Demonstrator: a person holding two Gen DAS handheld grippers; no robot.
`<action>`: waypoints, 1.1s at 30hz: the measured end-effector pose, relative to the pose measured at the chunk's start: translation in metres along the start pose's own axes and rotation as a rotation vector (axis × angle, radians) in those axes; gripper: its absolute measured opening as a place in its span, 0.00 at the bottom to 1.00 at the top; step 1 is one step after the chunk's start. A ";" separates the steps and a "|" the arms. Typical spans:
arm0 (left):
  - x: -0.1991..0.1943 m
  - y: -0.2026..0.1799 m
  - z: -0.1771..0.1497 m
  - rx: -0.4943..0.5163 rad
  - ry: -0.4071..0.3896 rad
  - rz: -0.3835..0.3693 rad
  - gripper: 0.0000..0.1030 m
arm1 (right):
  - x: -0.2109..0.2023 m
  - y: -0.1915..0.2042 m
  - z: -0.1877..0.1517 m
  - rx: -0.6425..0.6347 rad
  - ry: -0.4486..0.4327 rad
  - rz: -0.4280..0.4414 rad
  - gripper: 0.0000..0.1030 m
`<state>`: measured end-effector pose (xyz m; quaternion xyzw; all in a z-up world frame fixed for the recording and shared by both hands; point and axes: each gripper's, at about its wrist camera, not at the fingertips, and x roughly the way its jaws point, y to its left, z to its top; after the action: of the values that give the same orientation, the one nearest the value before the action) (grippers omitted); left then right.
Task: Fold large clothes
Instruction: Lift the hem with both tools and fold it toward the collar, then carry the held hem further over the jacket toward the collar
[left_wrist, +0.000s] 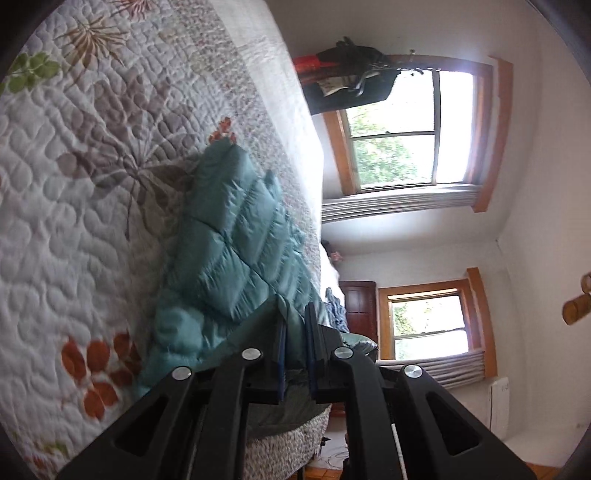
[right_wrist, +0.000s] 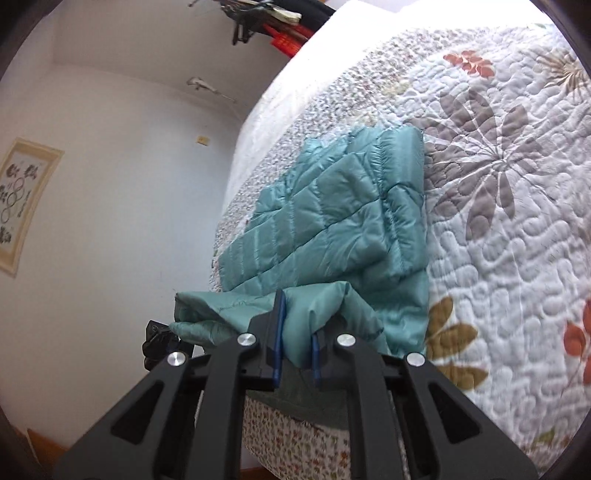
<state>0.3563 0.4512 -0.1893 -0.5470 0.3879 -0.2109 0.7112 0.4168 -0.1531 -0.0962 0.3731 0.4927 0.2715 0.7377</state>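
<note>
A teal quilted puffer jacket (right_wrist: 332, 206) lies on a white quilted bedspread printed with grey, rust and olive flowers (right_wrist: 498, 229), close to the bed's near edge, where the bedspread drops into a small-flowered side panel. The left gripper (left_wrist: 295, 332) is clenched on a lifted fold of the jacket's near hem; teal fabric shows pinched between its blue-lined pads (left_wrist: 281, 343), jaws narrow. The right gripper (right_wrist: 297, 343) likewise grips a bunched ridge of the same near edge, fabric spilling over and between its pads (right_wrist: 277, 332), with a loose tail of hem hanging off to the outer side of that gripper. Both tongs therefore hold the jacket's near edge, raised off the bedspread. Beyond the held edge, the jacket's body already looks doubled: in the right wrist view a thick upper layer sits on a flatter lower layer, with a clean straight side running along the large grey flower print. I judge that the sides or sleeves are already turned in and the work is partway through, now at the step of carrying the near edge over toward the far end. Left to do, as far as can be told: lay this edge down squarely and flatten the puffy stack. The shell looks slick and springy, so the fold may slide or bulge open. Wood-framed windows (left_wrist: 413, 129) stand past the bed's far side.
</note>
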 end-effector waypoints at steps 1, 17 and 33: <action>0.007 0.005 0.007 -0.007 0.006 0.008 0.09 | 0.007 -0.007 0.008 0.020 0.009 -0.006 0.13; 0.023 -0.023 0.033 0.344 0.014 0.209 0.45 | 0.011 -0.030 0.046 -0.073 -0.049 -0.044 0.67; 0.037 -0.034 0.006 0.485 0.014 0.330 0.03 | 0.022 -0.013 0.008 -0.285 -0.083 -0.166 0.06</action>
<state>0.3880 0.4173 -0.1688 -0.2891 0.4146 -0.1829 0.8432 0.4328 -0.1460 -0.1160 0.2336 0.4473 0.2612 0.8229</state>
